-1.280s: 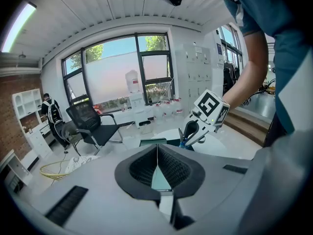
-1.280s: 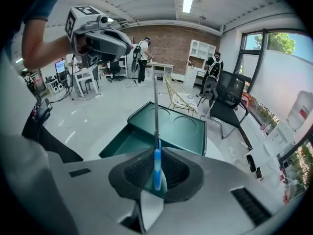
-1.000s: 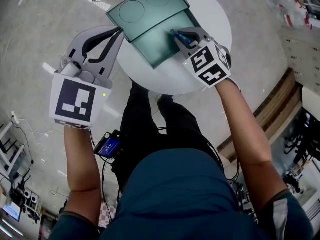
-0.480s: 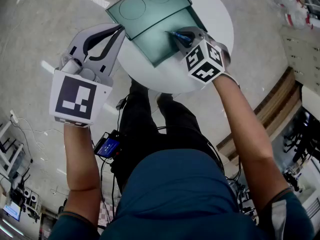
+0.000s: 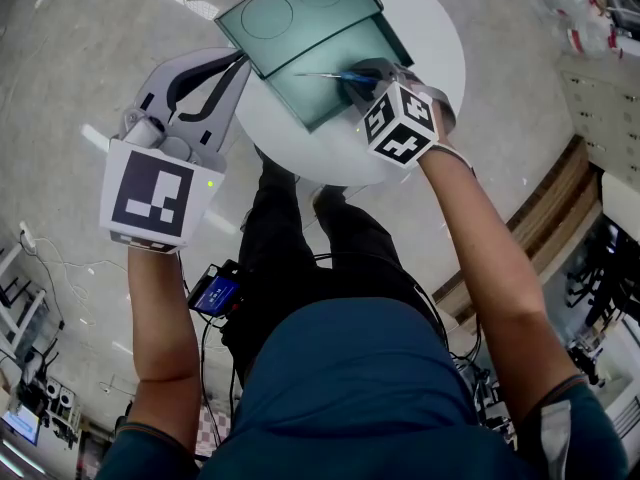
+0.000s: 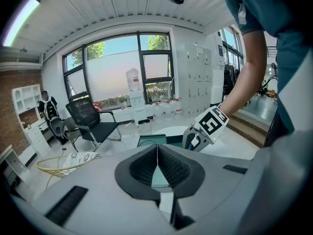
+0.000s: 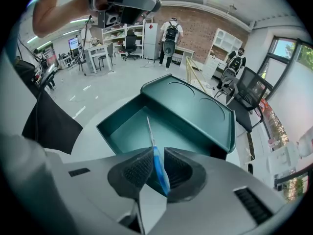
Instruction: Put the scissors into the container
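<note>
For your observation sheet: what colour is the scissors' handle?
The scissors handle is blue, clearest in the right gripper view.

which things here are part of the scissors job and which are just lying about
In the job: scissors, pinched by the right gripper; green container, open under them.
Just about: left gripper, shut on nothing; white table; office chair.

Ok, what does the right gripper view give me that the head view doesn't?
Only the right gripper view: the right gripper, jaws closed on the blue handle of the scissors, blades pointing over the open compartment of the container; people by a brick wall. Only the head view: the marker cube on that gripper and the full round outline of the table. Both: the scissors held above the teal container.
</note>
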`<state>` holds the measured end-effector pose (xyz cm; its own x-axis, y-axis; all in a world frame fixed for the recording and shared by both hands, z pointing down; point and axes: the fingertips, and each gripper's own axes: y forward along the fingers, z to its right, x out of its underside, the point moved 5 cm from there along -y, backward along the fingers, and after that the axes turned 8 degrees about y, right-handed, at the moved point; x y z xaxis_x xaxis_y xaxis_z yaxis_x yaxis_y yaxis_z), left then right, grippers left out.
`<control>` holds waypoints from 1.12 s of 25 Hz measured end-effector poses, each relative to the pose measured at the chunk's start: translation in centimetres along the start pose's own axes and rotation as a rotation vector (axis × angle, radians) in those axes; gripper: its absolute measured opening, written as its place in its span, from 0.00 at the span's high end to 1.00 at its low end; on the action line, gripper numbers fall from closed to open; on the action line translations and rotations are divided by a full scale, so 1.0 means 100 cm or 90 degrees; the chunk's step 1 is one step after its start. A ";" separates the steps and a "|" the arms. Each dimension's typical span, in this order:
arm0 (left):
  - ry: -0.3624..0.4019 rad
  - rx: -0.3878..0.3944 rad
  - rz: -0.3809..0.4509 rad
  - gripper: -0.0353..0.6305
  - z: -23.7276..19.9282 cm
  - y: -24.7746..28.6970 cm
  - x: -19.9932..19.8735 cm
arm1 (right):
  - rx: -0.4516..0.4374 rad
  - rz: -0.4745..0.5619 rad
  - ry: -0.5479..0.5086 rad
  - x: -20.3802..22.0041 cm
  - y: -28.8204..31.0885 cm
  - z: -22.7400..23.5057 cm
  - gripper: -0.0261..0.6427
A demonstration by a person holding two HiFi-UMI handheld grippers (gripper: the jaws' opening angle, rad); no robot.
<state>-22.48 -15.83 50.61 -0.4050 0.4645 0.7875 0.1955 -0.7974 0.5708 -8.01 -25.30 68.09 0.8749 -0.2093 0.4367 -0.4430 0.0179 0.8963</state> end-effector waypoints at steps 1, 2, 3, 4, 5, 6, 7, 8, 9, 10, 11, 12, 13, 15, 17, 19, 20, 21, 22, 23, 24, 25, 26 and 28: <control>0.000 -0.001 0.001 0.91 0.000 -0.002 0.000 | -0.002 0.001 0.000 -0.001 0.000 -0.002 0.86; 0.001 -0.002 0.002 0.91 0.001 -0.004 0.001 | -0.003 0.002 -0.001 -0.002 -0.001 -0.004 0.86; 0.002 -0.004 0.003 0.91 0.000 -0.007 0.000 | -0.002 0.003 -0.001 -0.004 -0.003 -0.006 0.86; 0.004 -0.005 0.004 0.91 0.000 -0.011 -0.002 | 0.000 0.005 -0.001 -0.007 -0.006 -0.007 0.86; 0.006 -0.007 0.005 0.91 -0.001 -0.014 -0.004 | 0.003 0.006 -0.001 -0.010 -0.010 -0.007 0.86; 0.008 -0.008 0.006 0.91 -0.002 -0.018 -0.007 | 0.007 0.008 -0.002 -0.013 -0.015 -0.007 0.86; 0.011 -0.010 0.008 0.91 -0.002 -0.022 -0.010 | 0.011 0.011 -0.001 -0.015 -0.019 -0.006 0.86; 0.014 -0.011 0.009 0.91 -0.002 -0.024 -0.013 | 0.016 0.014 -0.001 -0.018 -0.024 -0.006 0.86; 0.018 -0.013 0.011 0.91 -0.002 -0.027 -0.015 | 0.021 0.017 -0.001 -0.020 -0.028 -0.005 0.86; 0.021 -0.015 0.013 0.91 -0.001 -0.030 -0.018 | 0.027 0.020 -0.001 -0.022 -0.033 -0.005 0.86; 0.025 -0.017 0.015 0.91 -0.001 -0.034 -0.020 | 0.033 0.024 -0.001 -0.024 -0.037 -0.005 0.86; 0.028 -0.019 0.018 0.91 0.000 -0.038 -0.022 | 0.039 0.028 -0.001 -0.027 -0.042 -0.005 0.86; 0.031 -0.021 0.020 0.91 0.000 -0.041 -0.024 | 0.045 0.032 0.000 -0.030 -0.048 -0.004 0.86; 0.036 -0.024 0.022 0.91 0.001 -0.049 -0.030 | 0.060 0.041 0.001 -0.036 -0.061 -0.002 0.86; 0.043 -0.028 0.024 0.91 0.002 -0.057 -0.037 | 0.078 0.051 0.005 -0.042 -0.078 0.001 0.86; 0.050 -0.031 0.027 0.91 0.004 -0.066 -0.047 | 0.095 0.064 0.012 -0.047 -0.097 0.004 0.86; 0.054 -0.033 0.029 0.91 0.005 -0.070 -0.052 | 0.104 0.072 0.014 -0.050 -0.107 0.005 0.86; 0.058 -0.035 0.030 0.91 0.006 -0.074 -0.057 | 0.112 0.080 0.017 -0.053 -0.117 0.006 0.86; 0.062 -0.037 0.032 0.91 0.008 -0.079 -0.062 | 0.120 0.088 0.019 -0.055 -0.127 0.006 0.86; 0.066 -0.039 0.034 0.91 0.009 -0.083 -0.067 | 0.128 0.097 0.022 -0.057 -0.138 0.006 0.86; 0.070 -0.042 0.035 0.91 0.011 -0.088 -0.072 | 0.135 0.106 0.025 -0.060 -0.149 0.006 0.86; 0.074 -0.044 0.037 0.91 0.012 -0.094 -0.078 | 0.143 0.116 0.028 -0.063 -0.161 0.006 0.86; 0.078 -0.046 0.039 0.91 0.014 -0.099 -0.084 | 0.150 0.126 0.032 -0.066 -0.174 0.005 0.86; 0.088 -0.052 0.044 0.91 0.018 -0.111 -0.097 | 0.162 0.150 0.046 -0.071 -0.201 0.004 0.86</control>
<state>-19.16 -10.77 37.03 -0.5136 0.3538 0.7817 0.1570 -0.8569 0.4909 -5.43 -24.53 46.95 0.7507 -0.1590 0.6413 -0.6607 -0.1892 0.7265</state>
